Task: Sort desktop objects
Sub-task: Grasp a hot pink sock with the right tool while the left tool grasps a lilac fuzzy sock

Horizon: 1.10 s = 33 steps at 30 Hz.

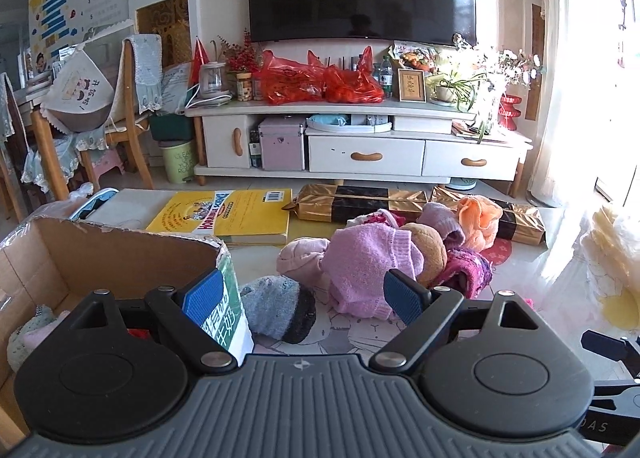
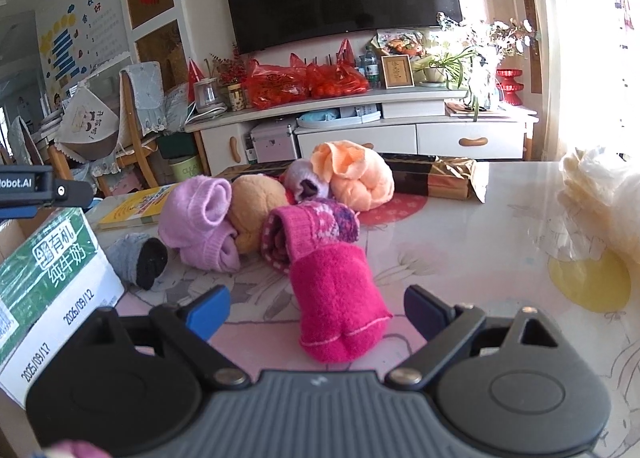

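Note:
Several rolled sock bundles lie in a heap on the table: a lilac one, a grey-black one, a tan one, an orange one and a magenta one. My left gripper is open and empty, just before the grey and lilac bundles, beside the open cardboard box. My right gripper is open, its fingers either side of the magenta bundle's near end, not closed on it. The box, printed green and white, also shows in the right wrist view.
A yellow book and gold-black wrapped packages lie at the table's far side. Socks lie inside the box. A crumpled pale plastic bag sits at the right. A TV stand and chairs stand beyond the table.

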Available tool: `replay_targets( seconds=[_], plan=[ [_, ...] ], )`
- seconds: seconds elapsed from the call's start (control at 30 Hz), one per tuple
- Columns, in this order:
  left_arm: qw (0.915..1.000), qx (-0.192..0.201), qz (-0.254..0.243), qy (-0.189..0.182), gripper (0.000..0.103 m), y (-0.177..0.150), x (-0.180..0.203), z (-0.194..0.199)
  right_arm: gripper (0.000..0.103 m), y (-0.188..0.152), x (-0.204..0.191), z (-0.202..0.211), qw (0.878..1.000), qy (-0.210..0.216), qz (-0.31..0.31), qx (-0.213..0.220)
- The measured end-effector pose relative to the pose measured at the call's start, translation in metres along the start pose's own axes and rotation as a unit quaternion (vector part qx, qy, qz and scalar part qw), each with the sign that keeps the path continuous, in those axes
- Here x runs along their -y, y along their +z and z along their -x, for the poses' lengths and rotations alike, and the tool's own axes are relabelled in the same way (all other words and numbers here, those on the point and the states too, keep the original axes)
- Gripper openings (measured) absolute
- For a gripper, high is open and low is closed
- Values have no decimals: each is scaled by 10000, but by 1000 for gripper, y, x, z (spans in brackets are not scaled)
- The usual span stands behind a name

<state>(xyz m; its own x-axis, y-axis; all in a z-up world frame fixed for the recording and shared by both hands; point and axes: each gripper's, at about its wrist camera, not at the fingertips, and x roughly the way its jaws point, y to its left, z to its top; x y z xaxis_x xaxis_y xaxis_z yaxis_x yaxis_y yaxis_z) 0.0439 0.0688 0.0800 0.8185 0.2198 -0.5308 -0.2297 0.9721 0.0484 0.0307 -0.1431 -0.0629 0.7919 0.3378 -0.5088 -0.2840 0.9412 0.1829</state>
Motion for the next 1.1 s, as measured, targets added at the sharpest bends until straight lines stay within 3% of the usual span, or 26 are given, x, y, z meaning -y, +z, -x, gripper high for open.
replay_targets(
  seconds=[0.2, 0.57, 0.73, 0.83, 1.1],
  plan=[
    [9998, -28, -57, -162, 103, 1, 5, -7, 94, -1, 6, -14, 9999, 20, 42, -128],
    [9954, -179, -108, -930, 103, 4, 23, -51, 94, 3, 18, -50, 9989, 312, 148, -314],
    [9939, -445, -107, -1007, 103, 2, 31, -86, 94, 5, 24, -65, 9981, 451, 146, -400],
    [9953, -456, -79, -850, 103, 2, 31, -103, 94, 8, 25, -70, 9975, 534, 279, -374],
    [9940, -434, 349, -945, 103, 3, 30, -138, 94, 8, 34, -79, 9961, 738, 174, -450]
  ],
)
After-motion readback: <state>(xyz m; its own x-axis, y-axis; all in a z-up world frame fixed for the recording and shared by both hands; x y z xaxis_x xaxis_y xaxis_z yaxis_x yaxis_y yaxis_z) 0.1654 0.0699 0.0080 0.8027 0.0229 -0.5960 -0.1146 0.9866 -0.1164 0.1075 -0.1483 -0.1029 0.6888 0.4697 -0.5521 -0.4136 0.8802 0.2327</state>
